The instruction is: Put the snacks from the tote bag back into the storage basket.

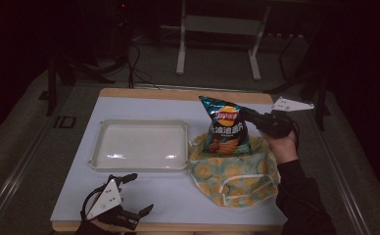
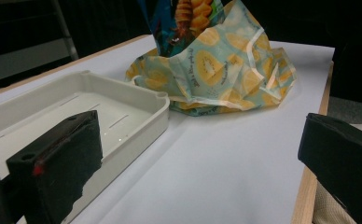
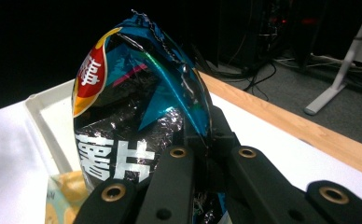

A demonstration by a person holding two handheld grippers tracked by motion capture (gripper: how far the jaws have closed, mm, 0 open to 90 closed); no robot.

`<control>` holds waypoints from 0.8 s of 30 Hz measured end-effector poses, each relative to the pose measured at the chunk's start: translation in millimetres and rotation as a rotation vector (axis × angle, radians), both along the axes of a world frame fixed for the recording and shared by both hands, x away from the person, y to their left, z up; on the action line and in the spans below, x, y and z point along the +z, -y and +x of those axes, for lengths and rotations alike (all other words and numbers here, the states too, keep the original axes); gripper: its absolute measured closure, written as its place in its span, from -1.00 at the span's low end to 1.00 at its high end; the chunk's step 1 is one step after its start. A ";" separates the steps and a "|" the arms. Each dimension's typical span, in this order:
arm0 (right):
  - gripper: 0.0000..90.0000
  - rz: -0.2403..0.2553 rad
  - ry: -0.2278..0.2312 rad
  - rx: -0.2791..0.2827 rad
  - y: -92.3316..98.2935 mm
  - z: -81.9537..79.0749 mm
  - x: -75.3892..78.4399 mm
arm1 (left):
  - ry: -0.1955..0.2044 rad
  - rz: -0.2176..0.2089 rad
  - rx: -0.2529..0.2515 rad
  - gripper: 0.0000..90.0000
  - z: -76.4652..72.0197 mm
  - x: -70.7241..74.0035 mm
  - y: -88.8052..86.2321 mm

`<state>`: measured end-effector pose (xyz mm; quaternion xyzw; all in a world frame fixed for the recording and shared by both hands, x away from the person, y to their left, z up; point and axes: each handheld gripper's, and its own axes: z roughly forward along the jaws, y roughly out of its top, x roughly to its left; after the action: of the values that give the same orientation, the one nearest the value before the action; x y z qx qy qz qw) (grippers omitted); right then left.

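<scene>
A blue bag of chips (image 1: 225,128) stands upright, lifted out of a crumpled cloth bag with a yellow fruit print (image 1: 234,174) on the table's right half. My right gripper (image 1: 249,116) is shut on the chip bag's upper right edge; in the right gripper view the foil (image 3: 137,112) is pinched between the jaws. My left gripper (image 1: 138,194) rests open near the table's front left corner, nothing between its jaws. From the left gripper view, the cloth bag (image 2: 221,74) lies ahead with the chip bag (image 2: 184,21) rising from it.
A shallow white tray (image 1: 139,145) sits empty on the table's left half, just beyond the left gripper and touching the cloth bag's left side. The wooden table edge (image 1: 188,94) runs along the back. Metal stand legs (image 1: 217,44) are on the floor behind.
</scene>
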<state>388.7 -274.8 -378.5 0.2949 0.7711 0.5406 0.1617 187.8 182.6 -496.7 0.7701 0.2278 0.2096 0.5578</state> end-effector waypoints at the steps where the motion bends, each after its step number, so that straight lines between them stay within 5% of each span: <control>1: 1.00 0.001 0.004 -0.004 0.0 0.0 2.3 | 0.000 0.000 0.001 -1.00 0.0 0.0 0.0; 13: 1.00 0.019 0.041 -0.012 -9.3 -0.8 33.3 | 0.000 -0.001 0.004 -0.99 -0.1 0.2 -0.2; 24: 1.00 0.020 0.052 0.012 -38.8 3.6 48.2 | 0.004 -0.005 0.002 -1.00 -0.8 0.6 -0.4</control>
<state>392.3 -236.0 -330.4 0.2779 0.7628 0.5568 0.1757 187.0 183.0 -496.1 0.7681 0.2278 0.2113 0.5599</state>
